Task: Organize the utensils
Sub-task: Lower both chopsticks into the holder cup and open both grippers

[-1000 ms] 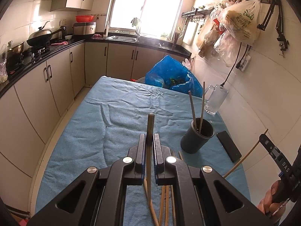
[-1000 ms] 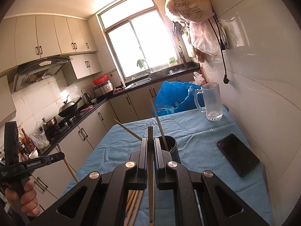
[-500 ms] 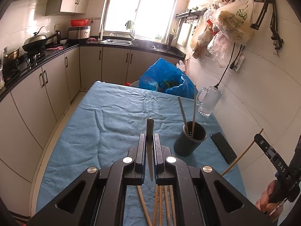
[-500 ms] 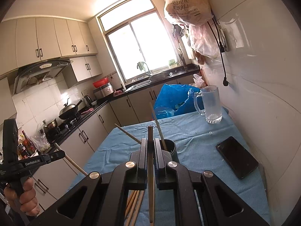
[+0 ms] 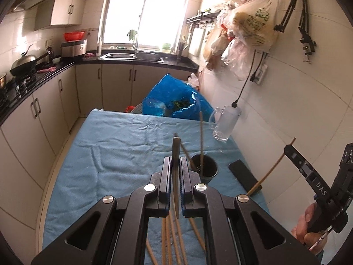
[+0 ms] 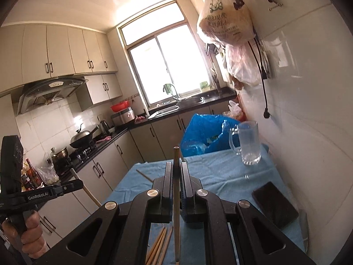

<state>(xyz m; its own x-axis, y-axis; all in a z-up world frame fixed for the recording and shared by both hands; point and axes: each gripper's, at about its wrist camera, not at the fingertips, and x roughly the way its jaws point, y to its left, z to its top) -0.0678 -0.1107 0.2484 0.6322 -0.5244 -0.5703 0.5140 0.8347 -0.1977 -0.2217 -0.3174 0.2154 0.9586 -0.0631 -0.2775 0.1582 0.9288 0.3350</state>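
Both grippers clamp a chopstick: my left gripper (image 5: 175, 176) sits just behind-left of the holder cup (image 5: 204, 165), stick (image 5: 175, 154) upright, nearer than my right gripper (image 6: 175, 183).

Both grippers are matte black, with angular arms pierced by triangular cut-outs and round silver screws at the joints. The left gripper (image 5: 175, 174) has blue-edged fingers (image 5: 167, 176); its side reads "GenRobot.AI". The right gripper (image 6: 176, 183) is marked "DAS". Bare-skinned hands (image 6: 27, 231) grip the handles.
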